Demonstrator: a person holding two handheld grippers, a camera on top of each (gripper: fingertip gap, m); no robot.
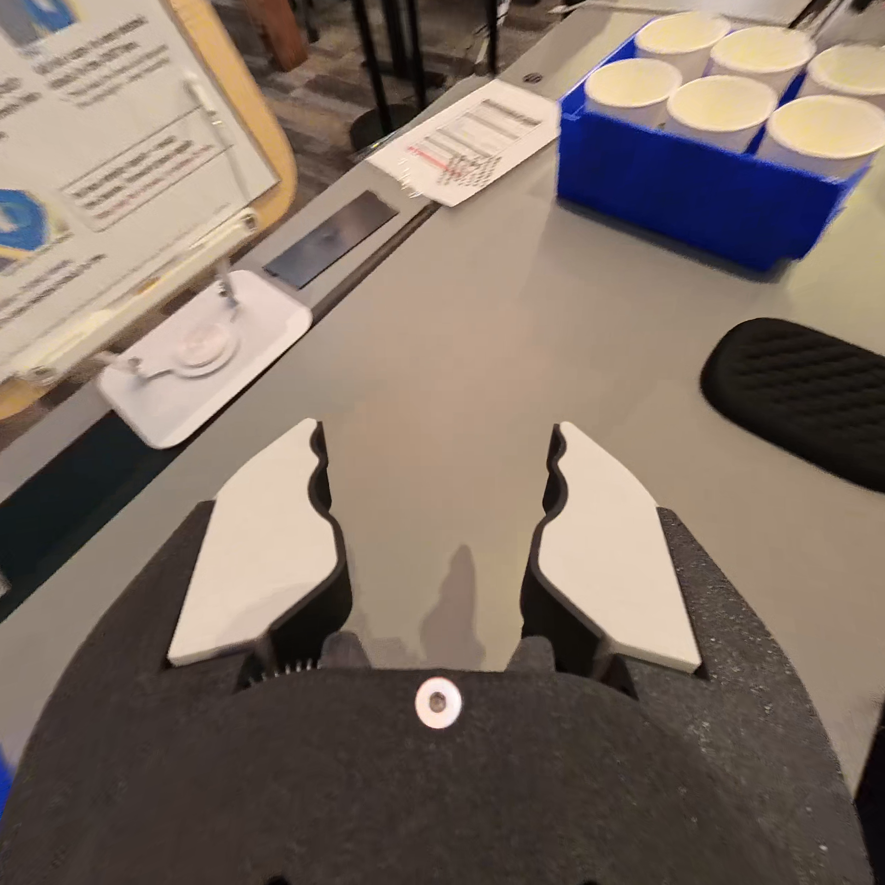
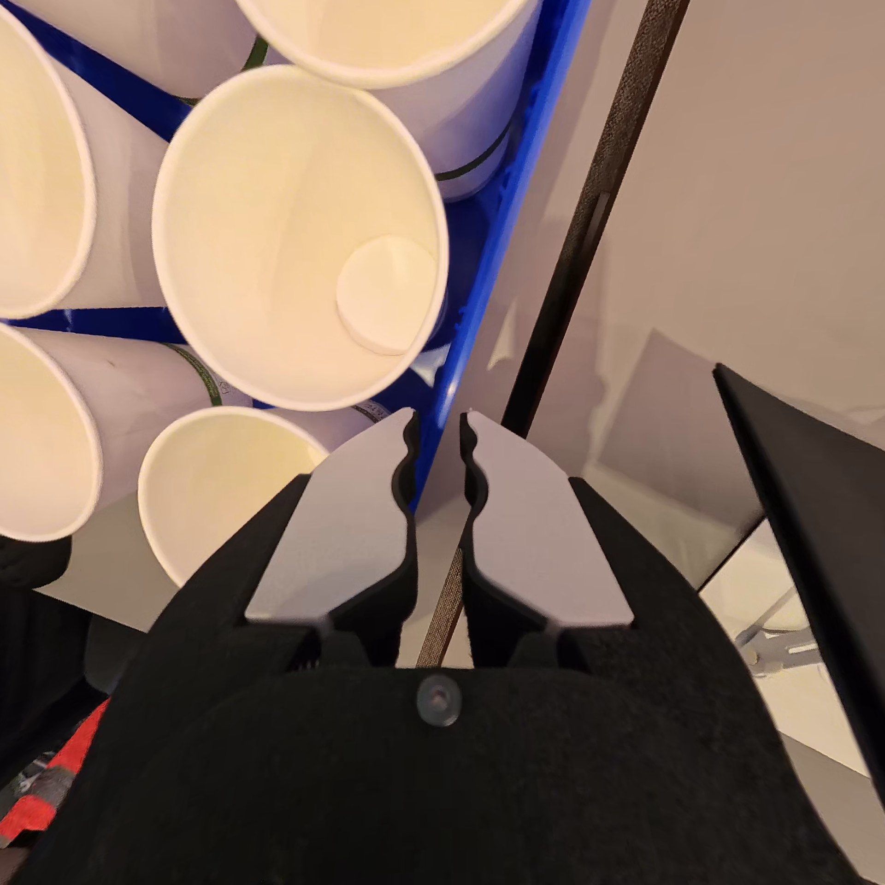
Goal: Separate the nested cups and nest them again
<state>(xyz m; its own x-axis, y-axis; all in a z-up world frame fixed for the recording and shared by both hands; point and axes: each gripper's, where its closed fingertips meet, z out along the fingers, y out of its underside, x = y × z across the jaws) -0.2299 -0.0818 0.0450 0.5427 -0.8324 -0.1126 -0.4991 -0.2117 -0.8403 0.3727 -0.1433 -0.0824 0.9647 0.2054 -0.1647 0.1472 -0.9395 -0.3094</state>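
Observation:
Several white paper cups point(image 1: 718, 107) stand upright in a blue bin point(image 1: 680, 191) at the far right of the grey table point(image 1: 455, 335). My left gripper point(image 1: 436, 425) is wide open and empty, low over bare table, well short of the bin. In the right wrist view I look down into the cups; the nearest big one point(image 2: 287, 230) leans in the bin point(image 2: 483, 268). My right gripper point(image 2: 439, 413) hangs above the bin's right wall beside that cup. Its jaws stand a narrow gap apart with nothing between them.
A tilted board with printed sheets point(image 1: 119, 143) stands on a white base point(image 1: 206, 359) at the left table edge. A paper sheet point(image 1: 469, 139) lies behind it. A black padded rest point(image 1: 804, 397) lies at right. A black panel point(image 2: 814, 527) is right of my right gripper.

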